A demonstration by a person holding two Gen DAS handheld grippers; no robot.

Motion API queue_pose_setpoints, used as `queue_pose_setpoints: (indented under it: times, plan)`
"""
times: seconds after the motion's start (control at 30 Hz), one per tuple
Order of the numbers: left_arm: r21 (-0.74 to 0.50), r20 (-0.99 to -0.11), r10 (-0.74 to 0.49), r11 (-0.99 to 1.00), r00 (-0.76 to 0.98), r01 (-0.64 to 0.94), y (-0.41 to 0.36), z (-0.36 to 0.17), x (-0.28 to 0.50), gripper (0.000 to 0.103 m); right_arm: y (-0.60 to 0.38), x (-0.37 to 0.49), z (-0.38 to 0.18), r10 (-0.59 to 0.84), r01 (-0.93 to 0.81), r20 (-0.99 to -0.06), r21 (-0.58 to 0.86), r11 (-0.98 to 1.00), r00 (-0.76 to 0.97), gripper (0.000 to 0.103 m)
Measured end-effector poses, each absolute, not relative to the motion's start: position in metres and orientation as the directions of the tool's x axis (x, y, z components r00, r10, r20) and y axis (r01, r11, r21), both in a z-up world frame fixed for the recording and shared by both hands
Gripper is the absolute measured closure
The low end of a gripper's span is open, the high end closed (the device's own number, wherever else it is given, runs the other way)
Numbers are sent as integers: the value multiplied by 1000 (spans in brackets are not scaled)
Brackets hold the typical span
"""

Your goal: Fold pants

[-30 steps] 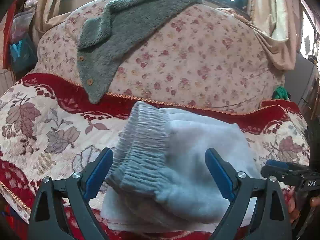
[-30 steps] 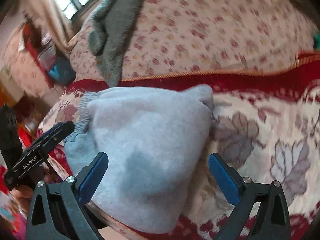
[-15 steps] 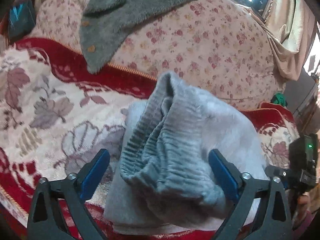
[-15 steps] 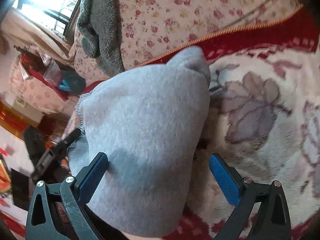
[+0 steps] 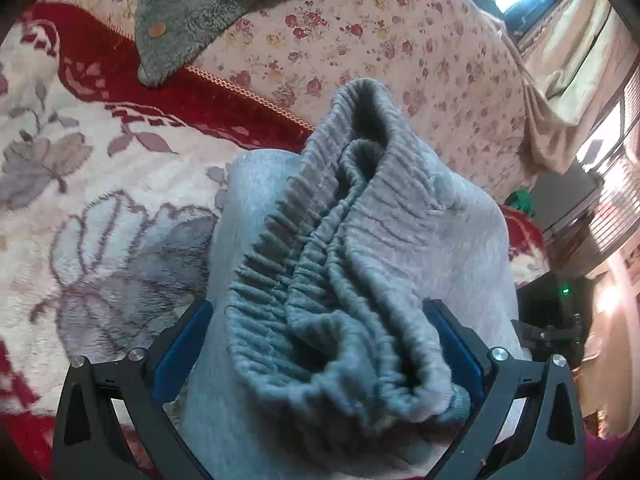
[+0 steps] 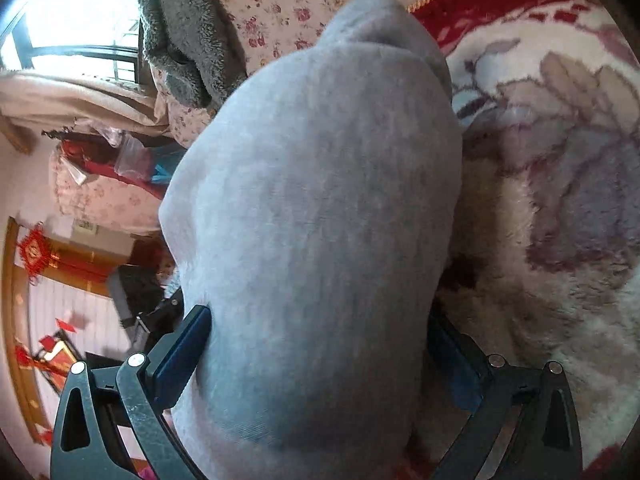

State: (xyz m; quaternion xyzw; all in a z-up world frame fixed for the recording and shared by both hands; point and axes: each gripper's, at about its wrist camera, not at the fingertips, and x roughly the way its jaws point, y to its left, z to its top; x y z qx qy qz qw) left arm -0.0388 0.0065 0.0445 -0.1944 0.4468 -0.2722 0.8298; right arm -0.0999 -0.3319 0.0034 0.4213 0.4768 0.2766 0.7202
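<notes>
The grey pants [image 5: 344,264] are folded into a thick bundle and raised off the red and cream floral blanket [image 5: 104,216]. Their ribbed elastic waistband [image 5: 320,280] faces the left wrist view. My left gripper [image 5: 320,344] has its jaws wide apart, with the bundle filling the gap between the blue pads [image 5: 180,344]. In the right wrist view the smooth grey side of the pants [image 6: 320,208] fills the middle. My right gripper [image 6: 320,356] also stands wide, with the bundle between its pads [image 6: 180,352]. The fingertips are hidden by cloth.
A floral quilt [image 5: 400,64] is heaped behind the blanket, with a grey-green fleece garment [image 5: 224,4] draped over it. Curtains [image 5: 568,80] and a window lie at the right. In the right wrist view, the room with red decorations [image 6: 36,248] lies at the left.
Both grippers have lifted the folded bundle off the blanket and tilted it up. The waistband now stands upright and much closer to the left camera. The jaws stay wide.
</notes>
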Motion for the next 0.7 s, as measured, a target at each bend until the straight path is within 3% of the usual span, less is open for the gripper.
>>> queue_pose_setpoints:
  times: [0.17, 0.3, 0.43, 0.7]
  plan:
    - [-576, -640, -636, 769, 430, 279, 4, 43, -37, 1, -327, -99, 5, 800, -19, -446, 870, 493, 401, 0]
    - [-566, -633, -625, 776, 457, 278, 2, 52, -44, 18, -324, -105, 15, 785, -40, -447, 859, 510, 429, 5]
    - [-541, -634, -600, 795, 488, 274, -5, 67, -53, 26, -327, -106, 28, 780, -59, -455, 848, 527, 430, 16]
    - [-571, -593, -648, 757, 478, 318, -52, 97, -61, 29, -366, -122, 62, 734, -63, -467, 823, 565, 493, 17]
